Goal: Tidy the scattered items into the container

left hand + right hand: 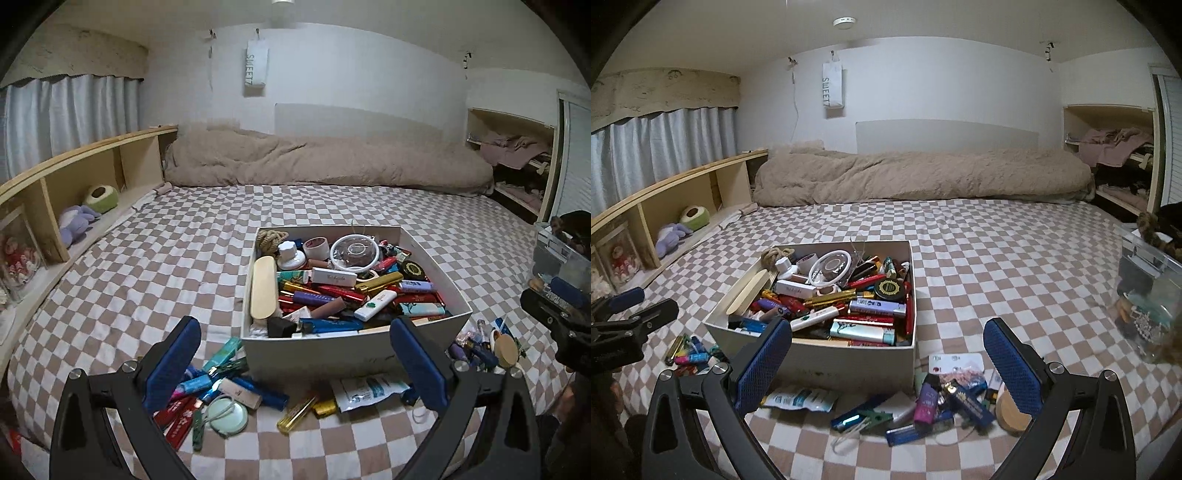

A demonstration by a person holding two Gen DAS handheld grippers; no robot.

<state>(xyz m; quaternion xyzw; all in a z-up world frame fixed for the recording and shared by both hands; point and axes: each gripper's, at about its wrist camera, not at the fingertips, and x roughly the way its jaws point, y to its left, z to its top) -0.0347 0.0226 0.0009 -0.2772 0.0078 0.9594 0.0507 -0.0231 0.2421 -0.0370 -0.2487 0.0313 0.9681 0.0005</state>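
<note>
A white box [317, 354] full of lighters, tape and small items sits on the checked bed; it also shows in the right wrist view [849, 360]. Scattered items lie in front of it: a round green mirror [226, 417], red packets [177, 415], a yellow lighter [295, 415], a white pouch [369, 391]. In the right wrist view a purple lighter [925, 402], a blue box [971, 404] and a wooden disc [1010, 411] lie near the box. My left gripper [295, 365] is open and empty above the items. My right gripper [886, 363] is open and empty.
A beige duvet [325, 162] lies along the far wall. A wooden shelf [74, 184] with soft toys runs on the left. A clear plastic bin [1148, 288] with items stands at the right. The checked sheet [1015, 258] spreads around the box.
</note>
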